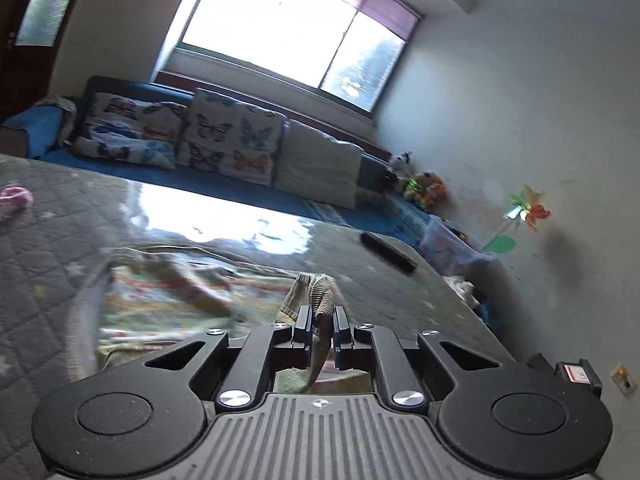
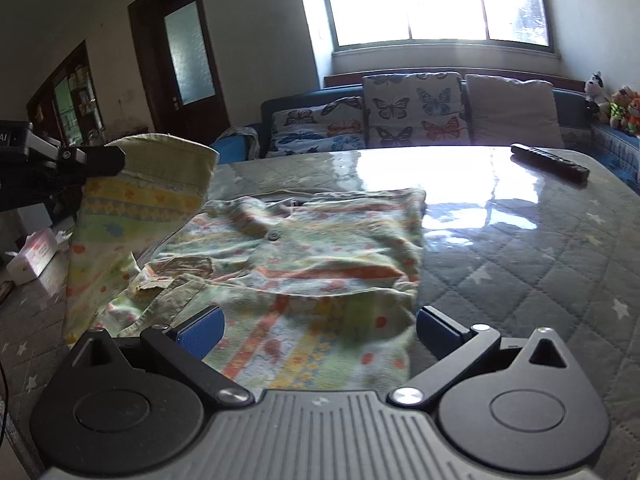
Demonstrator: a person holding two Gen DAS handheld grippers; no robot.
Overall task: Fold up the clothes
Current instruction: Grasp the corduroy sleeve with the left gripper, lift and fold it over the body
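- My left gripper (image 1: pixel 321 322) has its jaws nearly together, pinching a ribbed, olive-coloured edge of the shirt (image 2: pixel 304 264). In my right wrist view it stands at the far left, holding that sleeve (image 2: pixel 132 216) up off the table while the cloth hangs down from it.
- The rest of the shirt, pale green with orange, yellow and blue printed bands, lies spread on the quilted table cover (image 2: pixel 520 280), straight ahead of my right gripper (image 2: pixel 320 330).
- My right gripper stands wide open with nothing gripped; its blue pads (image 2: pixel 202 330) sit either side of the shirt's near hem, apart from the cloth as far as I can tell.
- Writing: a small label on the left gripper's body at the far left edge shows letters like "AI"; I cannot read more.
- Around, left to right: a pale box (image 2: pixel 34 256) at the table's left edge, a dark door (image 2: pixel 182 60) with a frosted pane, butterfly-print cushions (image 2: pixel 412 110) on a blue sofa, a black remote (image 2: pixel 550 162) at the table's far right, and soft toys (image 2: pixel 618 110) in the corner.
- Window glare lies on the glossy cover beyond the shirt.
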